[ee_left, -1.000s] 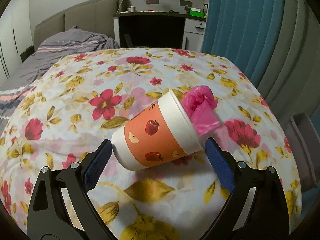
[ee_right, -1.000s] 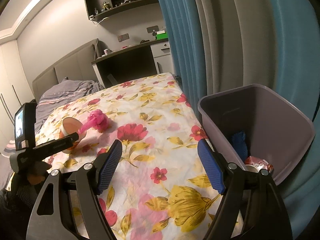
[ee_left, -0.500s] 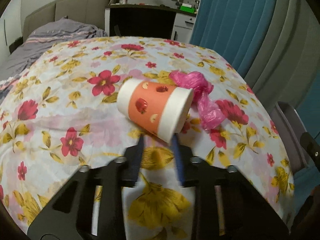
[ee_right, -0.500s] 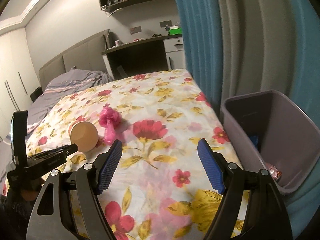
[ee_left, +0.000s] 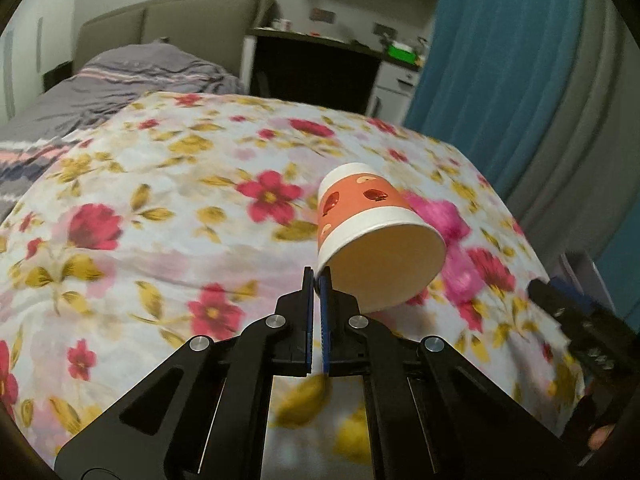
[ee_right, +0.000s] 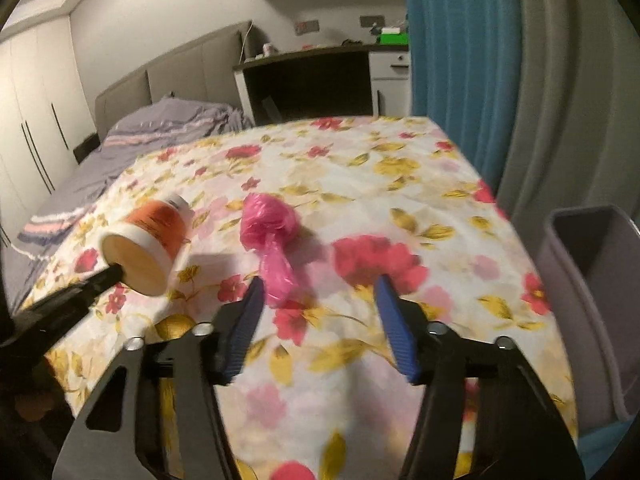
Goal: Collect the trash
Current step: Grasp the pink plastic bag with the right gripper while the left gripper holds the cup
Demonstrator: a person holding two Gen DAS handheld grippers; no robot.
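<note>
Pads of our left gripper (ee_left: 317,276) had pinched together on the rim of the paper cup (ee_left: 372,236), at about seven o'clock on its mouth, with the thin wall caught between them. In the right wrist view the same gripper (ee_right: 114,271) reached in from eight o'clock and met the cup (ee_right: 150,236) at its lower rim; the cup's mouth tipped toward us and its white base pointed away toward one o'clock. We held it clear of the bedspread (ee_left: 160,208), or so it looked, though blur left the gap uncertain.

Our right gripper (ee_right: 320,296) had just been closing, yet its blue pads (ee_right: 394,320) stood apart with nothing between them. The pink plastic bag (ee_right: 270,236) lay on the flowered bedspread (ee_right: 420,184) just ahead of the left pad, at about eleven o'clock from the gripper, not touching it as far as we could tell. From the left wrist the bag (ee_left: 444,220) showed behind the cup at three o'clock.

A grey bin (ee_right: 592,280) stood off the bed's edge at three o'clock in the right wrist view. Teal curtains (ee_right: 448,60) hung at one o'clock, and a rumpled grey blanket (ee_right: 160,132) lay at ten o'clock, near the headboard.
</note>
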